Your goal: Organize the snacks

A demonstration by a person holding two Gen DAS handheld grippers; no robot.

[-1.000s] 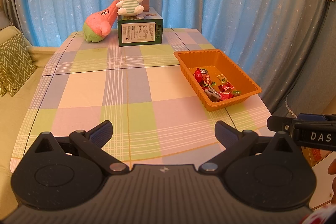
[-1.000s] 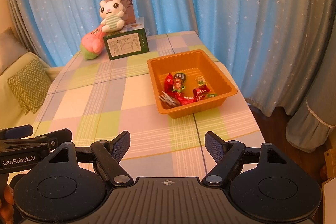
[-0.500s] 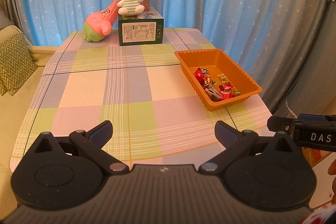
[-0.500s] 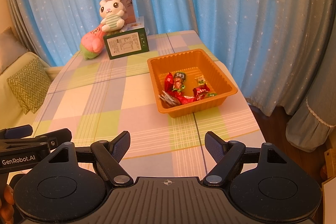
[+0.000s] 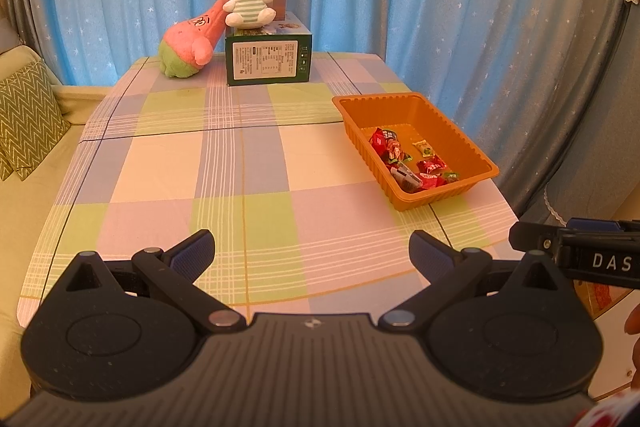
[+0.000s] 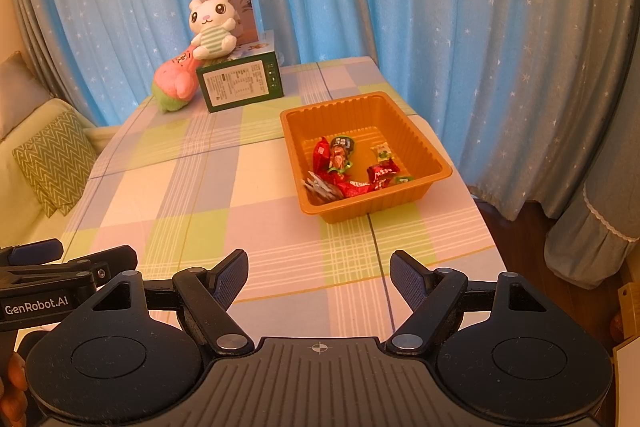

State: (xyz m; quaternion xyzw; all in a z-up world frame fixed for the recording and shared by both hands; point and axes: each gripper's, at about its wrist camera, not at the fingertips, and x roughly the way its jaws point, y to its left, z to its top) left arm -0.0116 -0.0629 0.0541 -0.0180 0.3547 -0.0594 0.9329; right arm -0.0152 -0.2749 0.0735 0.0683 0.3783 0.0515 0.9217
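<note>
Right wrist view: the table with the checked pastel cloth [image 6: 224,195] is seen bare of loose snacks. The orange ribbed plastic tray [image 6: 434,157] is taken as landmark; inside it lie the red and green wrapped snacks [image 6: 348,167]. Near the table's front edge, well before the tray, the left gripper [image 5: 312,253] and right gripper [image 6: 319,277] are held with jaws released, empty. The sorting is judged done.

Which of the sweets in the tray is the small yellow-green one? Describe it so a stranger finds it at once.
Start at the orange tray near the right edge of the checked table. Most wrapped sweets inside are red and piled toward its left. The yellow-green sweet lies alone toward the right, pale and square.
</note>
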